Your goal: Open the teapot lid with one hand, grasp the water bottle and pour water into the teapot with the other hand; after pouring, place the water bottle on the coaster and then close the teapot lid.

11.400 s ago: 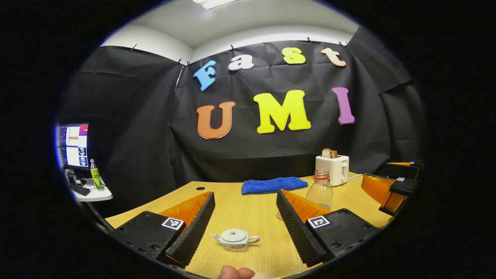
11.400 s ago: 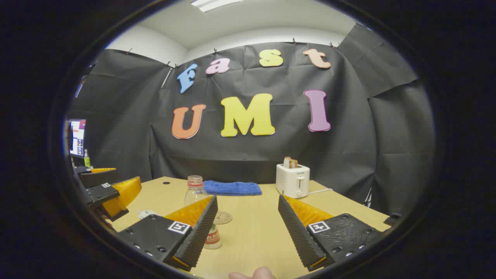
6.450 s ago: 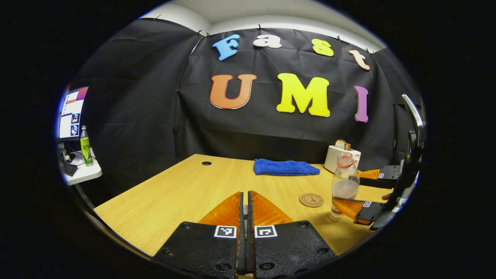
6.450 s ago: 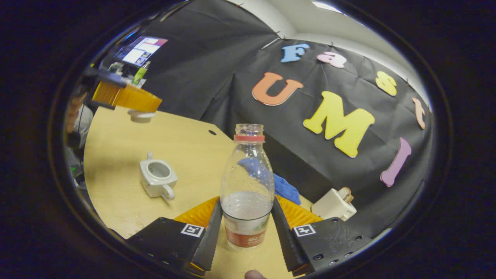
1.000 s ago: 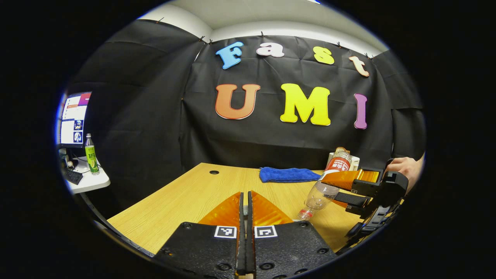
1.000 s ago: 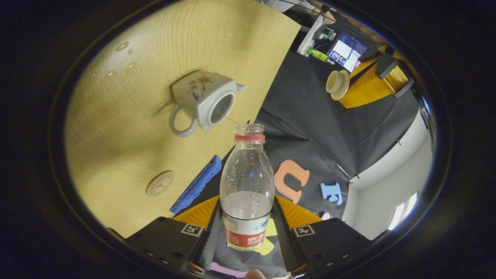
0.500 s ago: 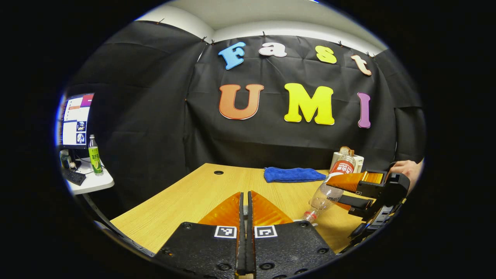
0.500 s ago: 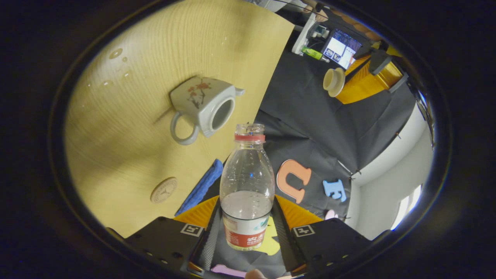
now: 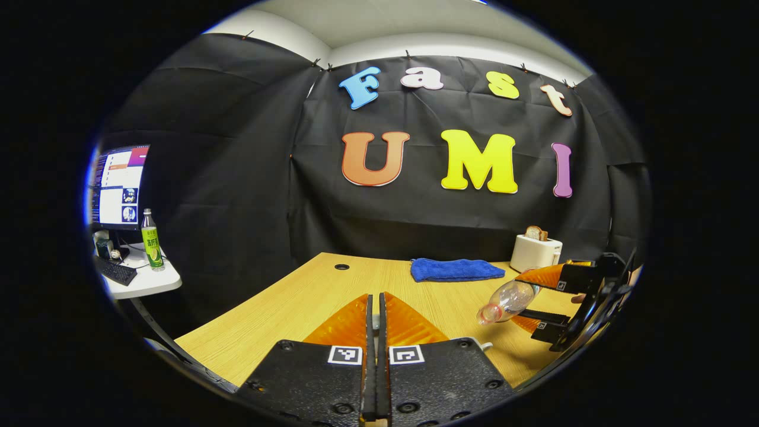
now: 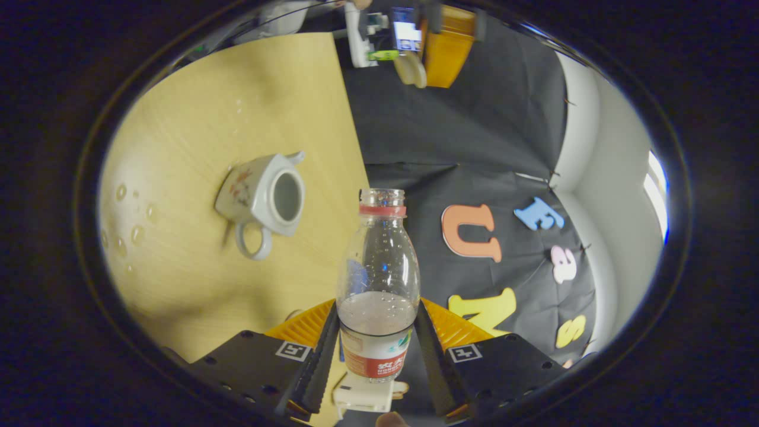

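Observation:
My right gripper (image 10: 377, 311) is shut on the clear water bottle (image 10: 378, 267), gripping it at its red label. The bottle has no cap and holds a little water. In the left gripper view the bottle (image 9: 509, 298) lies almost level above the table, mouth pointing left, in the right gripper (image 9: 557, 302). The white teapot (image 10: 261, 193) stands on the wooden table (image 10: 195, 107) with its top open, left of the bottle's mouth. My left gripper (image 9: 373, 299) is shut. In the right gripper view this left gripper (image 10: 442, 44) is up in the air with the teapot lid (image 10: 409, 68) at its tips.
A blue towel (image 9: 456, 270) and a white toaster (image 9: 536, 252) with bread stand at the back of the table. Water drops (image 10: 127, 219) lie beside the teapot. Off the table's left are a side desk with a monitor (image 9: 118, 190) and a green bottle (image 9: 151, 240).
The right gripper has rolled the bottle back from a steep downward tilt to nearly level, and its mouth has moved off the teapot's opening. The left gripper stays shut and has barely moved.

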### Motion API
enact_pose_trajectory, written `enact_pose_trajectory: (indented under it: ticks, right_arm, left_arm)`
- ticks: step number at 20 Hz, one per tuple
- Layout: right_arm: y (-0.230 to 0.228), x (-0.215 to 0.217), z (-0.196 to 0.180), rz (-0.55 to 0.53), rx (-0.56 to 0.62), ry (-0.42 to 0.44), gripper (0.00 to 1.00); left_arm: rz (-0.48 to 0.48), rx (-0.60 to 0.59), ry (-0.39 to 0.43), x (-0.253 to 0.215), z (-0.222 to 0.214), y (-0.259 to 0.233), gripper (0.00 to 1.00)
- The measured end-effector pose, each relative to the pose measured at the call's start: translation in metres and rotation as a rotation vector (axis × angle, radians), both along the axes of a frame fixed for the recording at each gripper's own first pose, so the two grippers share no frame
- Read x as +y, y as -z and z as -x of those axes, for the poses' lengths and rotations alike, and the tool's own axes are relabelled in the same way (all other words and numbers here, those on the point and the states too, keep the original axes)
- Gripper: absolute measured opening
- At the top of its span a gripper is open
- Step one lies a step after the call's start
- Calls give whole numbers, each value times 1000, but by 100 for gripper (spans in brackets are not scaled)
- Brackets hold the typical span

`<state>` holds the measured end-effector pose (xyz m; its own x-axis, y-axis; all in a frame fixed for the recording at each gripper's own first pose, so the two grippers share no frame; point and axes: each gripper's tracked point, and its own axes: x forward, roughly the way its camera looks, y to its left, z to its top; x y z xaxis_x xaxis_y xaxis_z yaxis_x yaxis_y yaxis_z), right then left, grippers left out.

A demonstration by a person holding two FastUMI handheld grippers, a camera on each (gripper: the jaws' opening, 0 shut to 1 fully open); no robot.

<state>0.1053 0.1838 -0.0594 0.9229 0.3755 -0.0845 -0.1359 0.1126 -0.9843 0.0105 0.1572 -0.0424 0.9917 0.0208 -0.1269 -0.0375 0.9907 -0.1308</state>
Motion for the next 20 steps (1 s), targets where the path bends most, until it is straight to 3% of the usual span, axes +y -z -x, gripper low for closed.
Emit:
enact_pose_trajectory:
  ticks: [5,9,12,14,20]
  right_arm:
    - [-28,-3,-9,-561,275,57,69]
    - [-49,-22,-34,-899,380,88,68]
    - [-44,-44,-60,-1112,469,158,69]
    - [-33,-57,-77,-1181,490,200,69]
    - [-9,-66,-103,-1211,494,245,69]
  left_arm:
    - [-2,-10,38,-22,-1,-5,3]
    - [-14,-19,68,-39,-3,-9,2]
    - [-20,-20,86,-48,-3,-9,3]
    - [-24,-17,93,-50,-3,-9,2]
    - [-29,-1,85,-47,-6,-2,2]
